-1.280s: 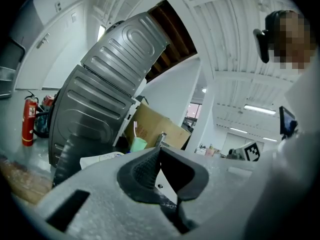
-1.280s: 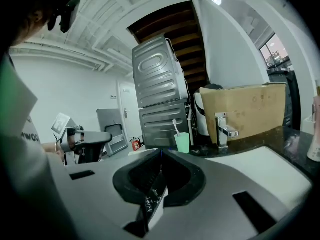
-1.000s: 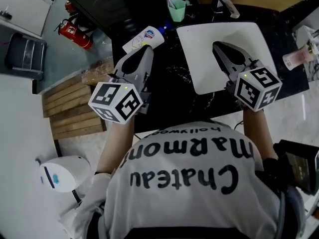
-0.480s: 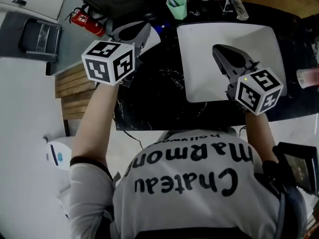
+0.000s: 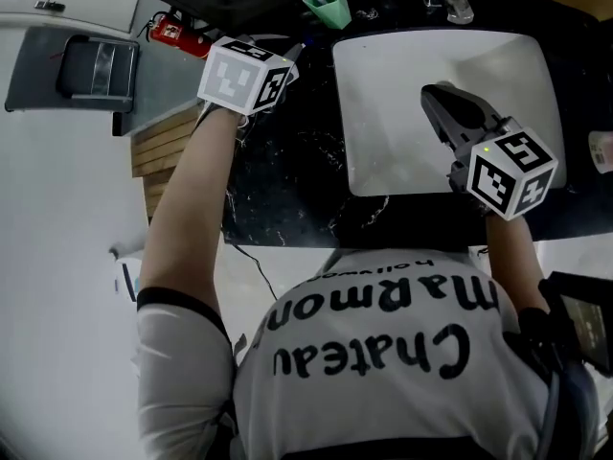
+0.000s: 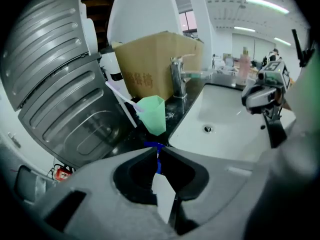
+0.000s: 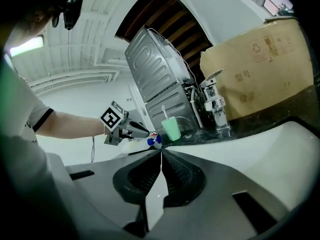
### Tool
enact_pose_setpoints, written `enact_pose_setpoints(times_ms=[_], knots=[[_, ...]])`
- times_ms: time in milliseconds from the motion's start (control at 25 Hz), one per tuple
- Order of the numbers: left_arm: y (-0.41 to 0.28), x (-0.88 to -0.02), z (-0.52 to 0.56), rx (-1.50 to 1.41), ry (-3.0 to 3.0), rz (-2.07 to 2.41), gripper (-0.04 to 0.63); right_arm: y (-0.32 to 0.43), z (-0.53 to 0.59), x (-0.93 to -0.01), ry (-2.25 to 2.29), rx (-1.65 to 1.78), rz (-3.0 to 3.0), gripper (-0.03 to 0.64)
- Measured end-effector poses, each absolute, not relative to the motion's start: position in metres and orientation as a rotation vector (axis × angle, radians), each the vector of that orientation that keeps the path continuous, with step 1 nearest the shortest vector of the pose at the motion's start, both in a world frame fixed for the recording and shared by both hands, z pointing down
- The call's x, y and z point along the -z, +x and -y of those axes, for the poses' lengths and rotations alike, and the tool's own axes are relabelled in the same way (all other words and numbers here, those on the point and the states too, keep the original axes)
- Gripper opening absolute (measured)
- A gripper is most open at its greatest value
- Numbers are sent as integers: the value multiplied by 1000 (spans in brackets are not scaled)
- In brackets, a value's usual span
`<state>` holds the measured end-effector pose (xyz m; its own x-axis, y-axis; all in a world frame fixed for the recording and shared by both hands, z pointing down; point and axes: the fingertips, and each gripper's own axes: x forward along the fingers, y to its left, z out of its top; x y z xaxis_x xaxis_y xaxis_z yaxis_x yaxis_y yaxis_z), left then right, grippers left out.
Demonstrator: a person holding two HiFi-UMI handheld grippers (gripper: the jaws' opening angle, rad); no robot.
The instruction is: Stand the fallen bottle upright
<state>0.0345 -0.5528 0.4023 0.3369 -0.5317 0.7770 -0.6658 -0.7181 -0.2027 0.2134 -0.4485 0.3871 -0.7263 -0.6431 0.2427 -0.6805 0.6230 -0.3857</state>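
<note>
By the bottle (image 7: 133, 146), left claw (image 6: 157, 153) nearer.

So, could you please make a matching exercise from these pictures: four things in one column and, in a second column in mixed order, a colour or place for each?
Things:
1. cup
2. fire extinguisher
3. right gripper
4. cardboard box

Colour or place:
A. red, beside the dark counter
B. brown, behind the tap
C. green, holds a toothbrush
D. above the white sink

Pairs: 1-C, 2-A, 3-D, 4-B
</note>
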Motion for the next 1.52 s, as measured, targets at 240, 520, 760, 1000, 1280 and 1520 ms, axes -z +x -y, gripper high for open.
enact_pose_setpoints(times_ms=[240, 520, 760, 1000, 1280, 1520], knots=[[27, -415, 569, -1490, 2340, 1134, 20, 226, 456, -395, 1118, -728, 2760, 14], [26, -434, 571, -1626, 2277, 1081, 150, 236, 457, -403, 1132, -766, 2744, 14], [26, -447, 570, -1772, 2264, 997, 167, 237, 455, -406, 1142, -782, 2744, 14], [24, -453, 572, -1798, 2232, 977, 166, 243, 455, -410, 1174, -792, 2734, 14], [26, -451, 571, -1796, 2257, 963, 146, 245, 453, -410, 1198, -800, 2730, 14], [34, -430, 572, -1710, 2329, 983, 144, 243, 451, -404, 1204, -794, 2734, 14]])
